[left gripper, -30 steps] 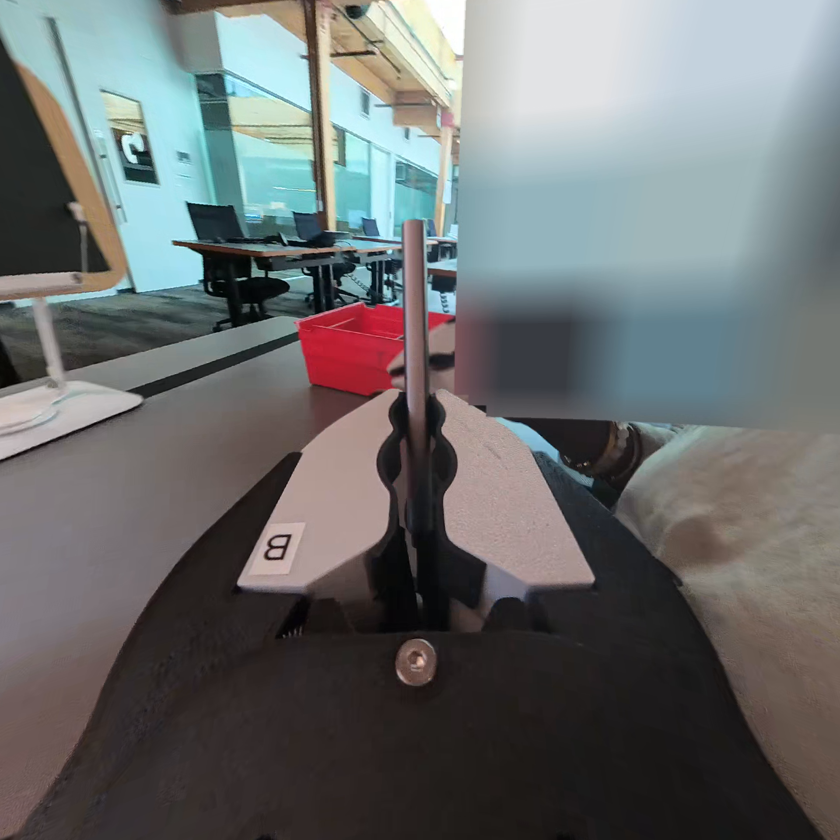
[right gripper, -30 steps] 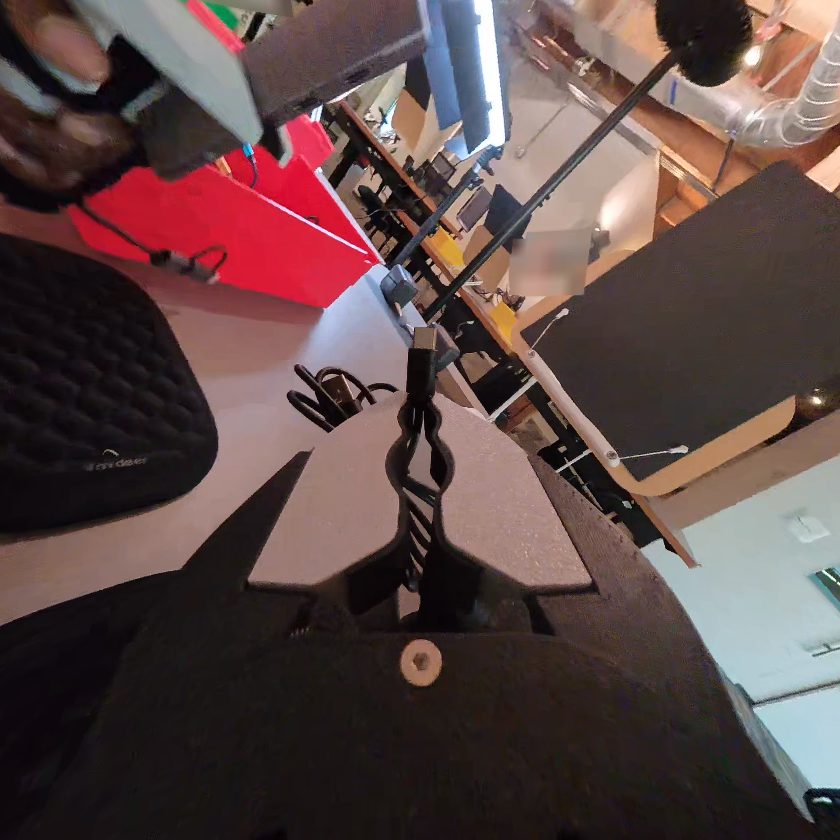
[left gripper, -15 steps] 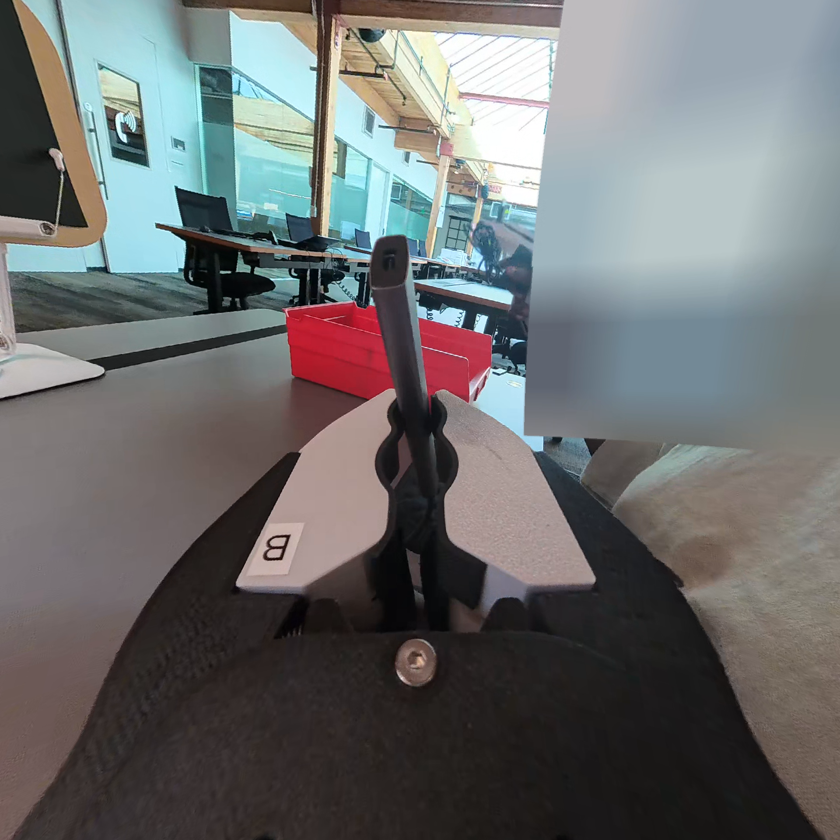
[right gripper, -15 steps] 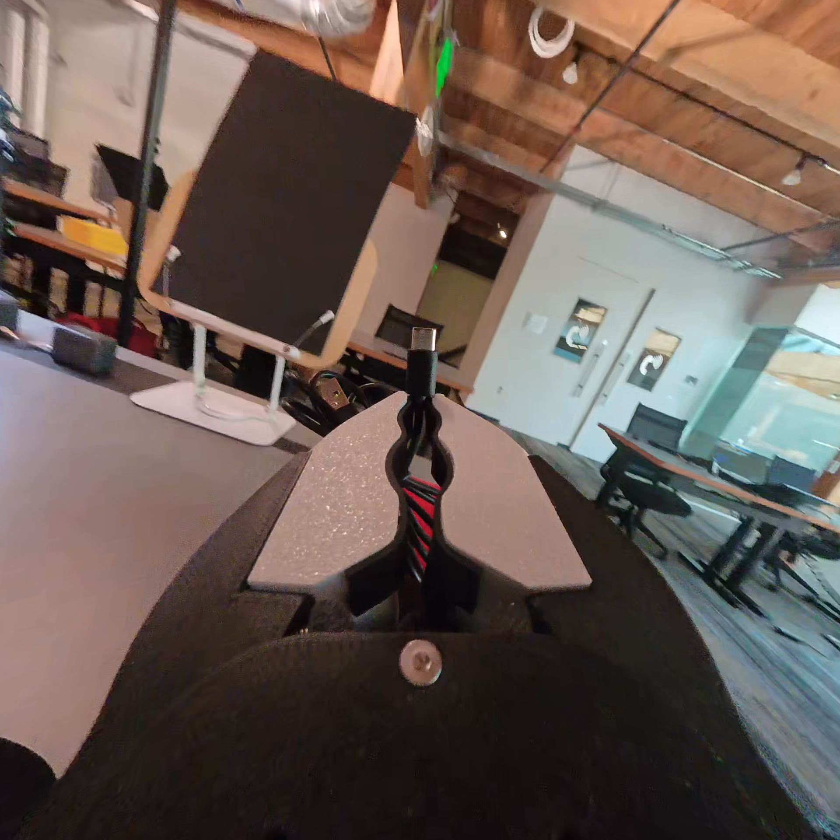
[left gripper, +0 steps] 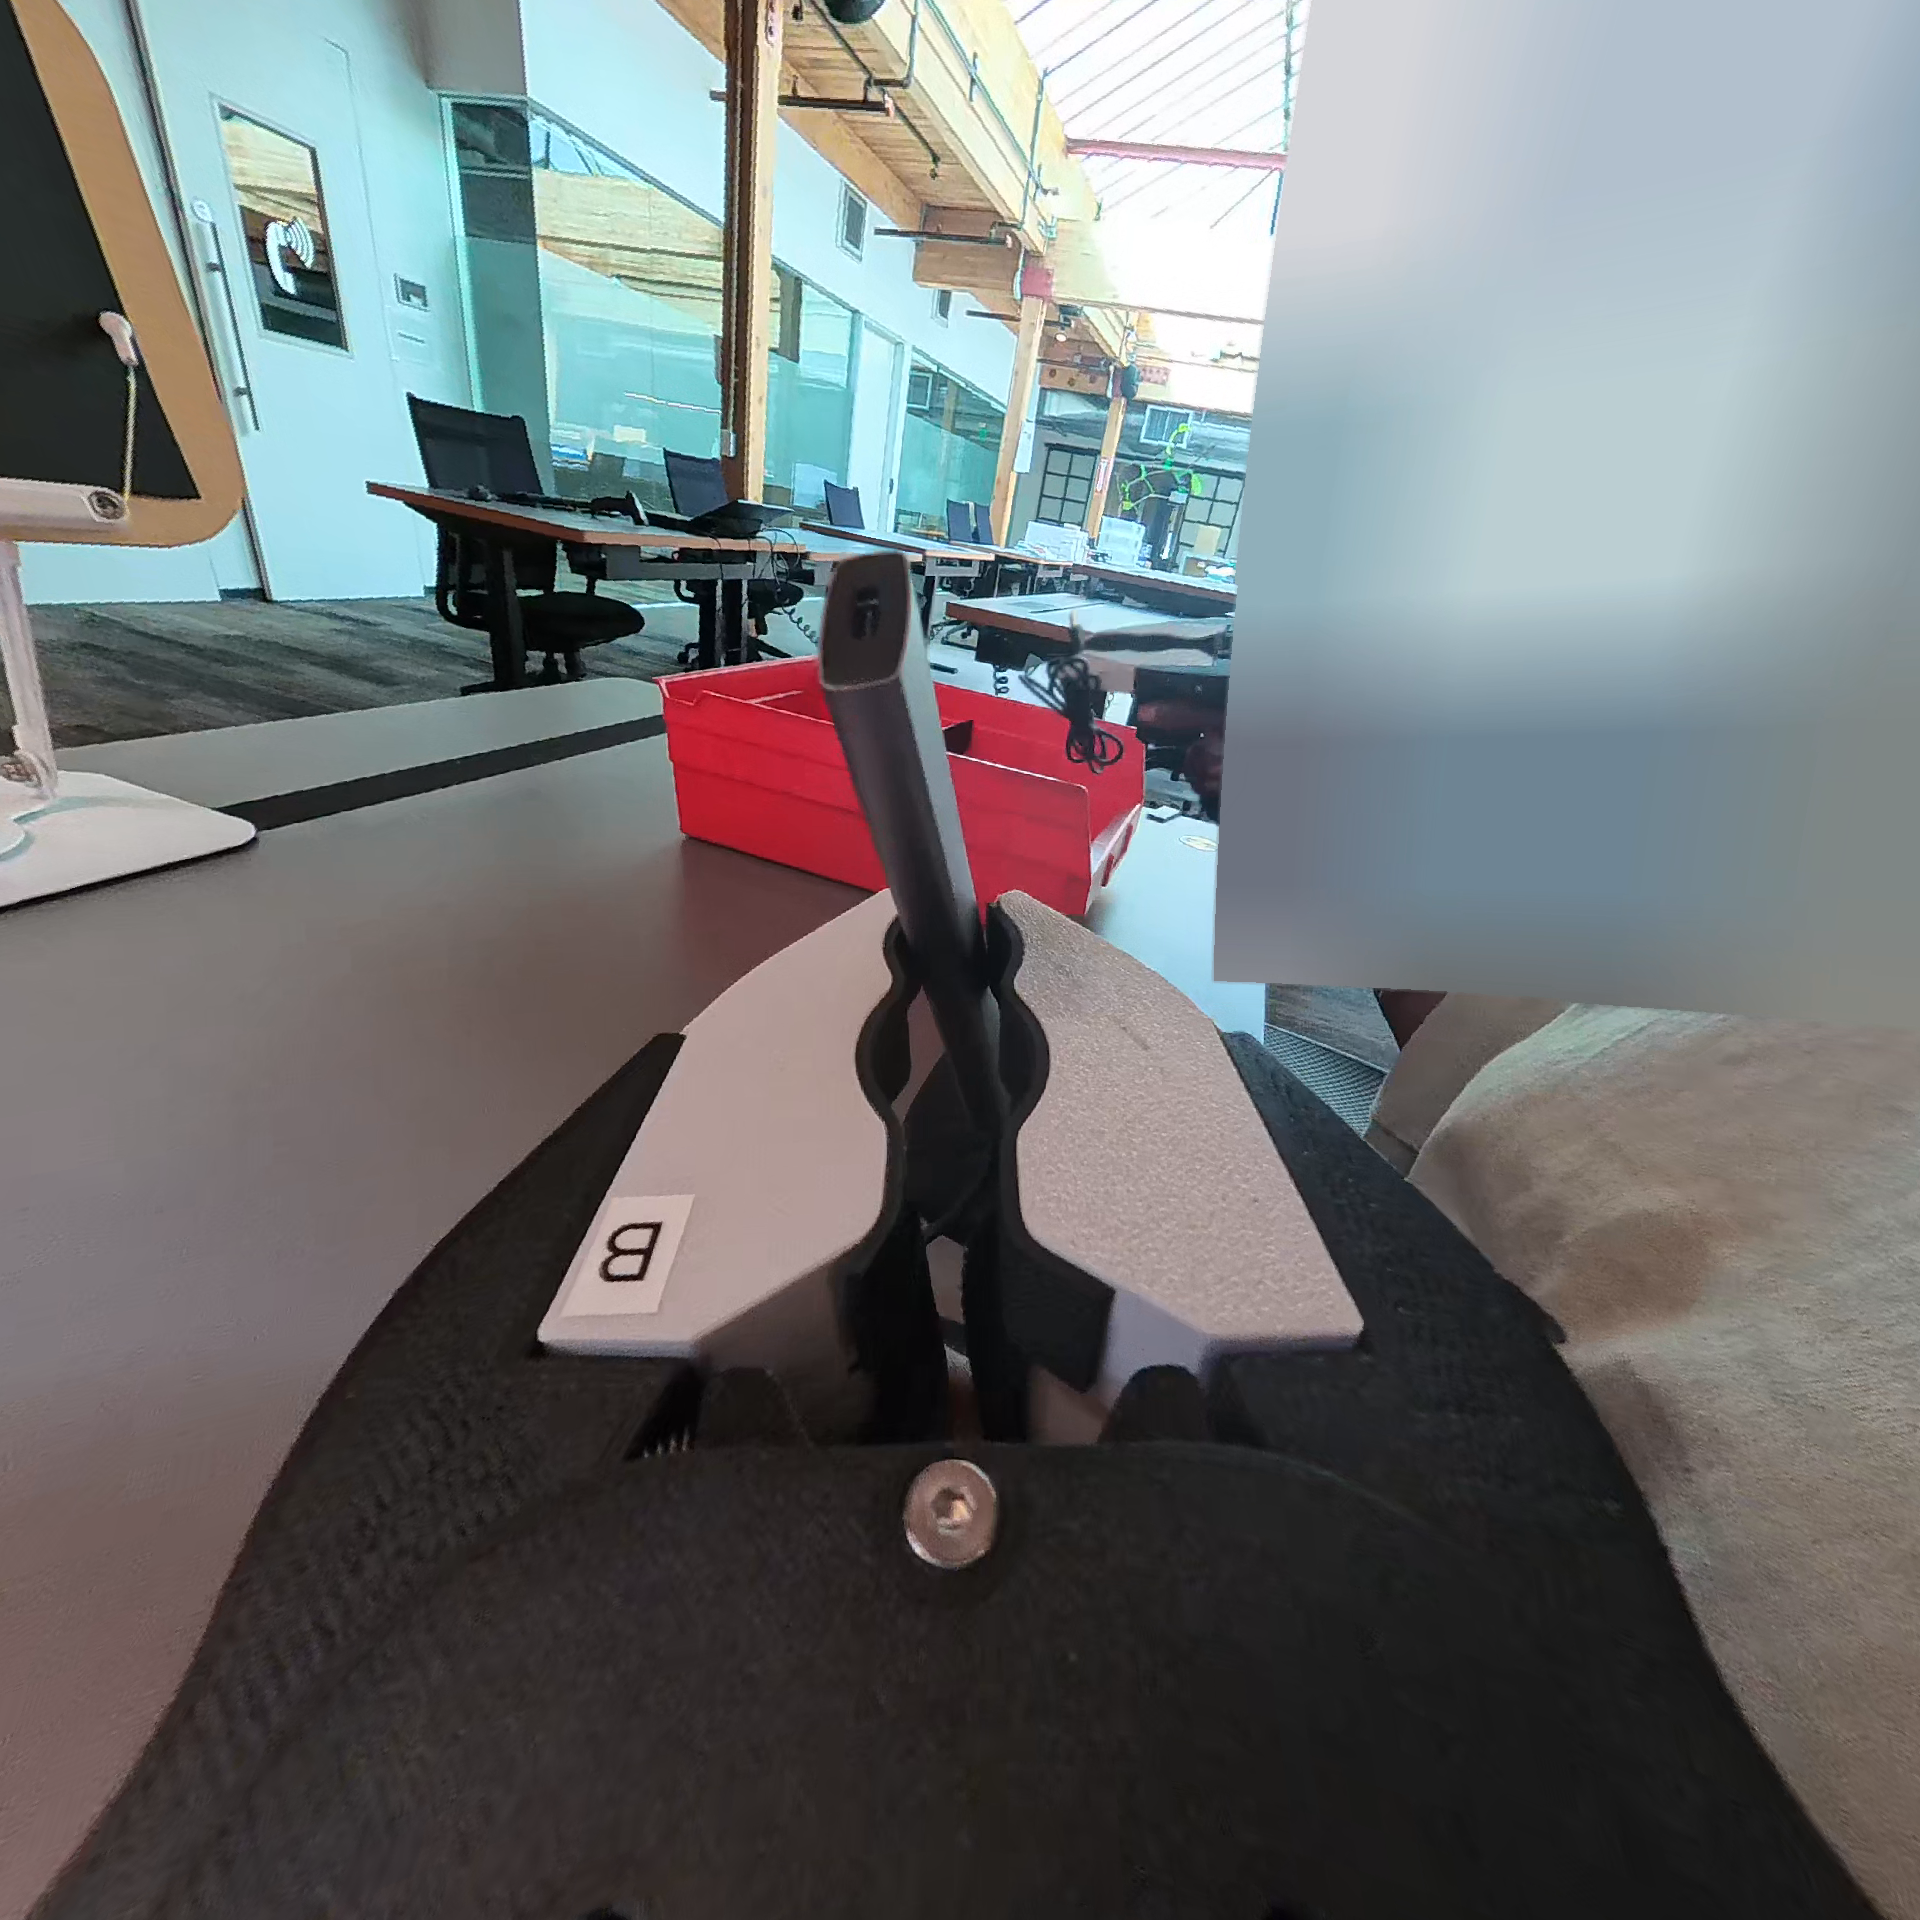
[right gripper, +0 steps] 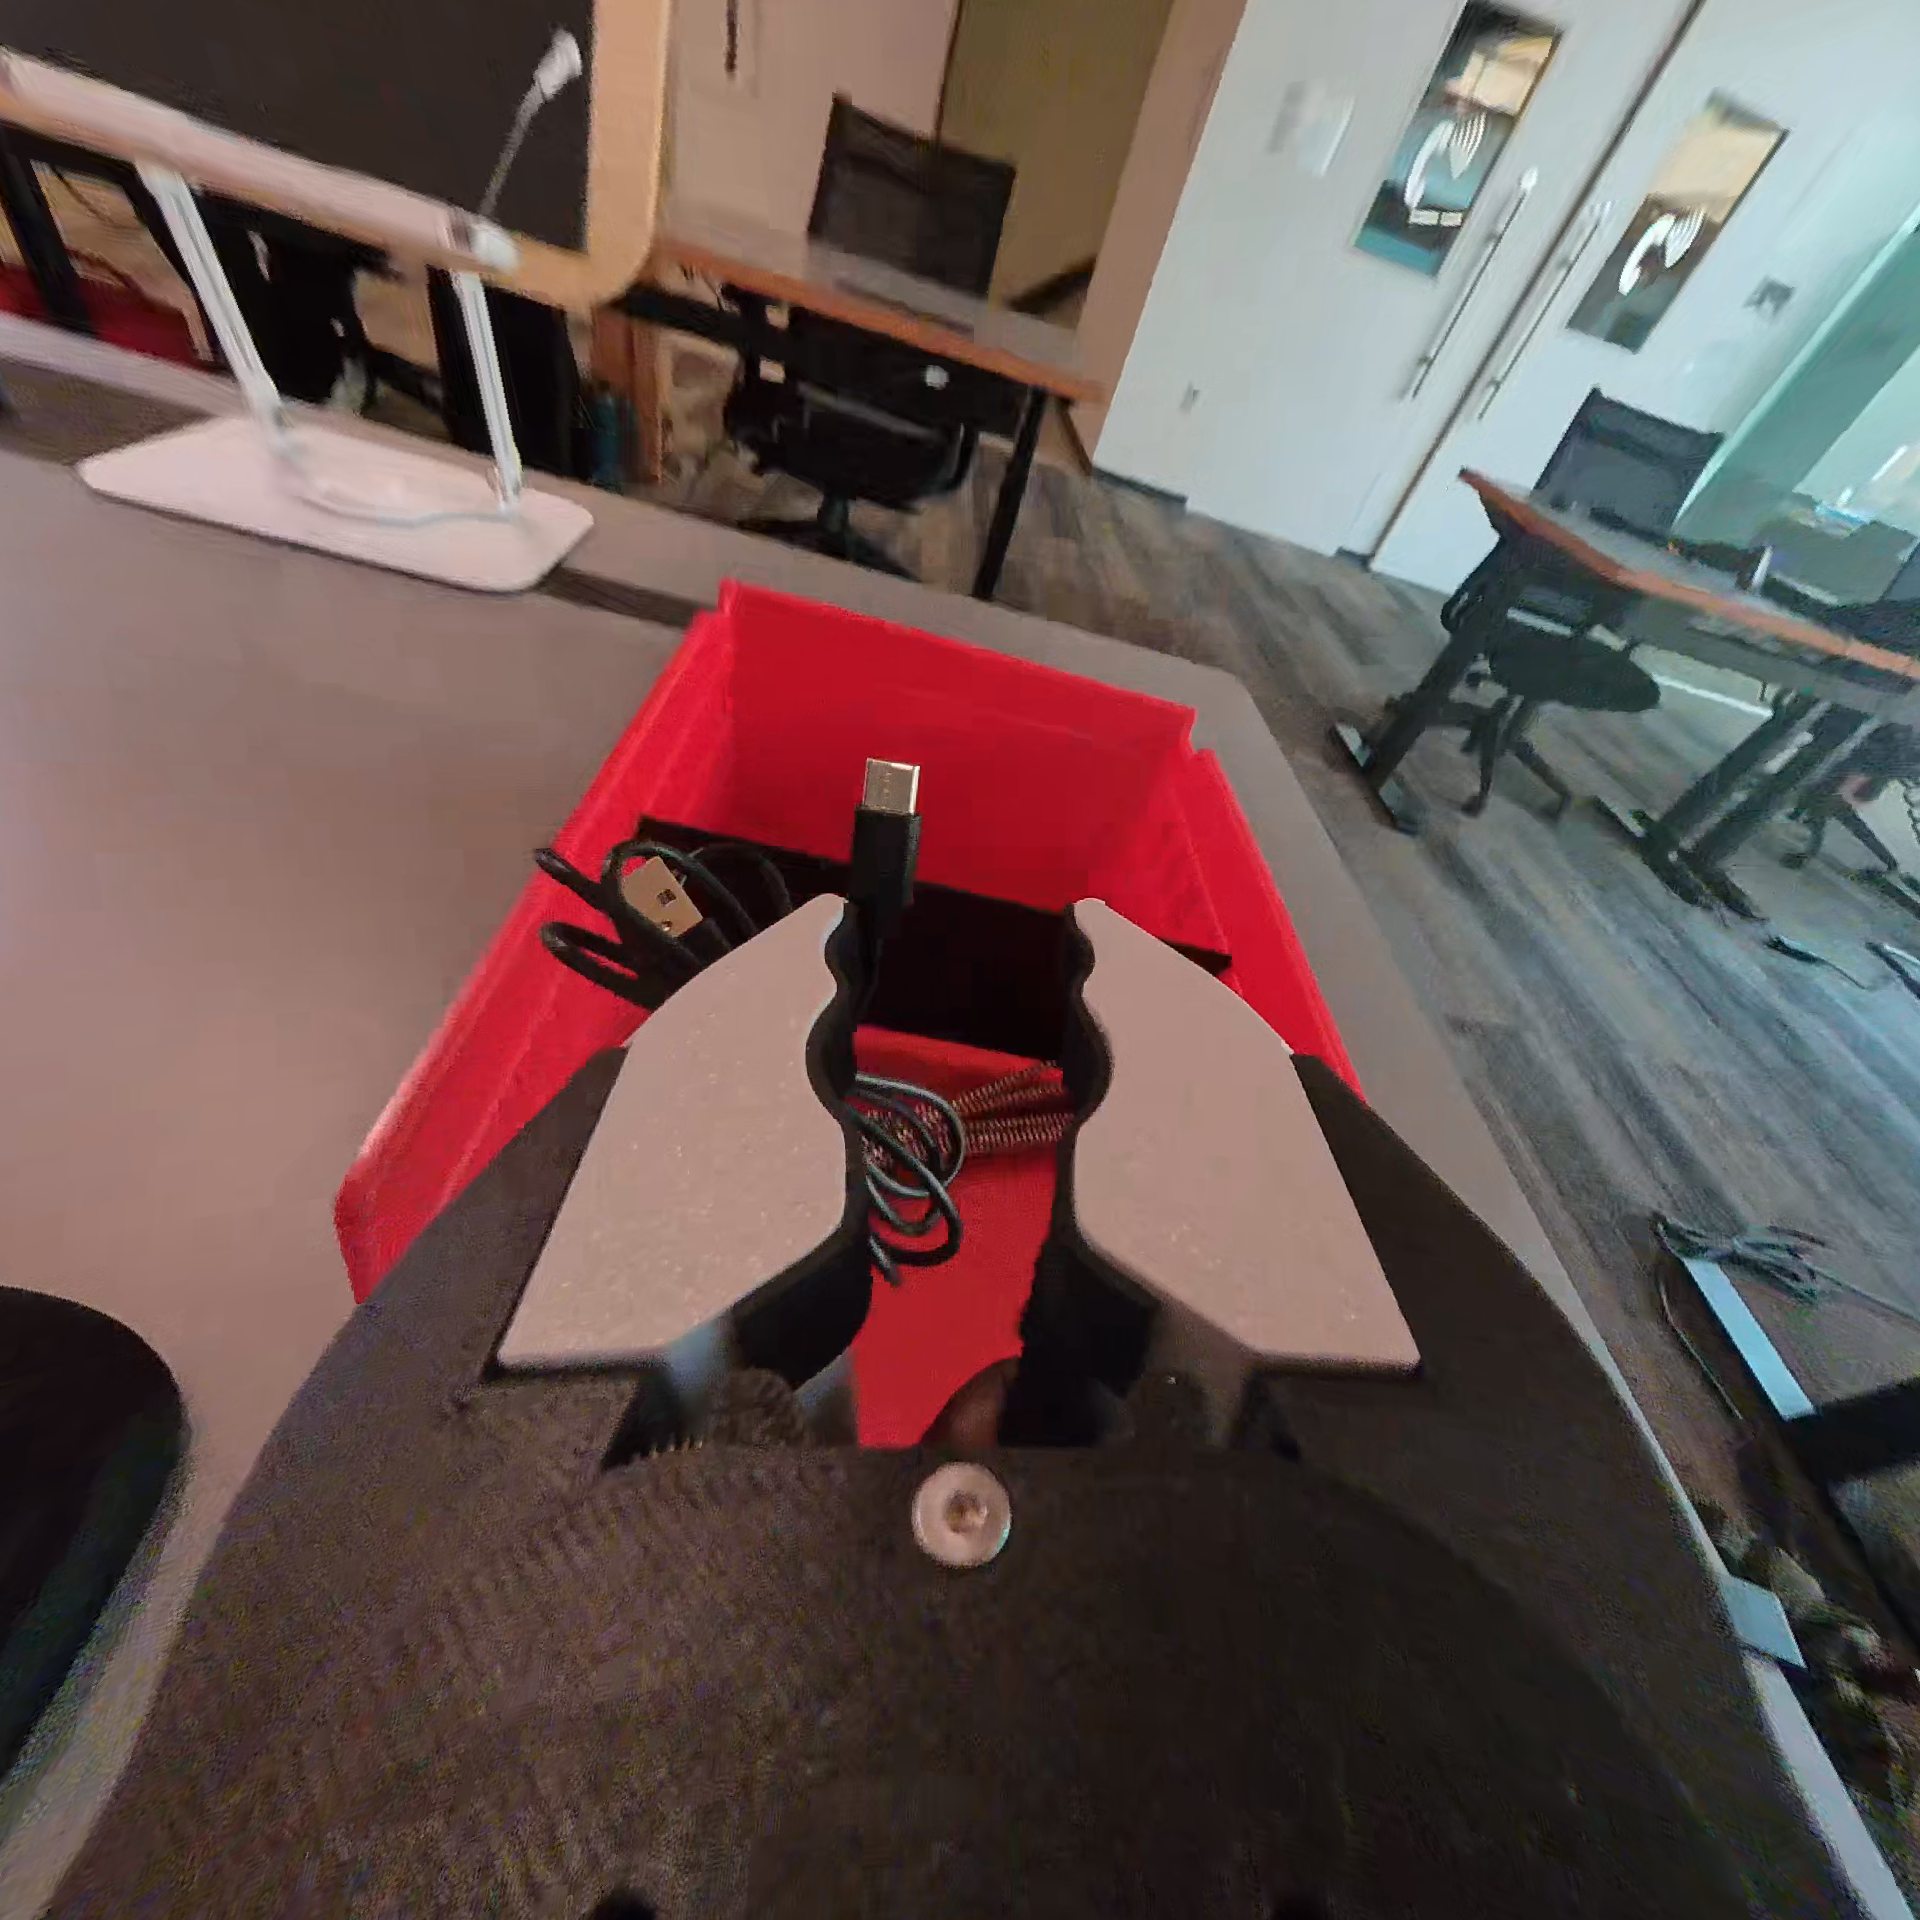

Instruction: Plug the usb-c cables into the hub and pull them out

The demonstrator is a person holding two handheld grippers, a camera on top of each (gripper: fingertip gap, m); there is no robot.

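Item: hub, a slim grey bar, is being held in the left gripper, whose jaws are closed on its lower part; its long axis is running up and leaning toward the upper left of the left wrist view, the far end with its port being shown at centre, in front of the red bin on the grey table. Item: usb-c cable, black, is being seen at the right gripper, whose jaws are standing well apart; the plug is being presented upright beside the left finger's tip, metal end toward the top of the right wrist view, whether touching or merely resting cannot be told, and nothing is being clamped. The cable's loops are being shown lower down between the fingers, over the bin's floor. Judgement: the cable is being released over the bin, so the plug is lying nearer the right gripper, well apart from the hub.
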